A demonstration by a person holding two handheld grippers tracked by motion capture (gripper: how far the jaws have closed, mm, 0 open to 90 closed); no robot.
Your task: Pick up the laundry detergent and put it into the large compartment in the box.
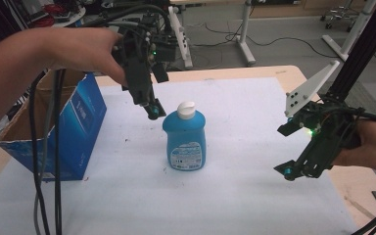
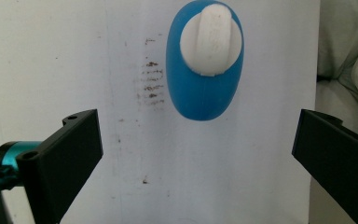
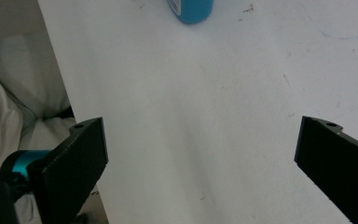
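Note:
A blue bottle (image 1: 185,142) with a white cap (image 1: 186,109) stands upright in the middle of the white sheet (image 1: 235,196). My left gripper (image 1: 155,94) hangs just above and to the left of the cap, pointing down and open. In the left gripper view the bottle (image 2: 204,93) and its cap (image 2: 212,39) are seen from above, ahead of the gripper (image 2: 196,158), whose jaws stand wide apart and hold nothing. My right gripper (image 1: 288,149) hovers open at the right, well away from the bottle. In the right gripper view the gripper (image 3: 200,163) is empty and the bottle's base (image 3: 191,9) sits at the top edge.
An open blue cardboard box (image 1: 73,132) stands at the left edge of the table, with black cables (image 1: 46,171) hanging in front of it. Small brown marks (image 2: 151,79) dot the sheet beside the bottle. Table legs and chairs stand on the floor beyond.

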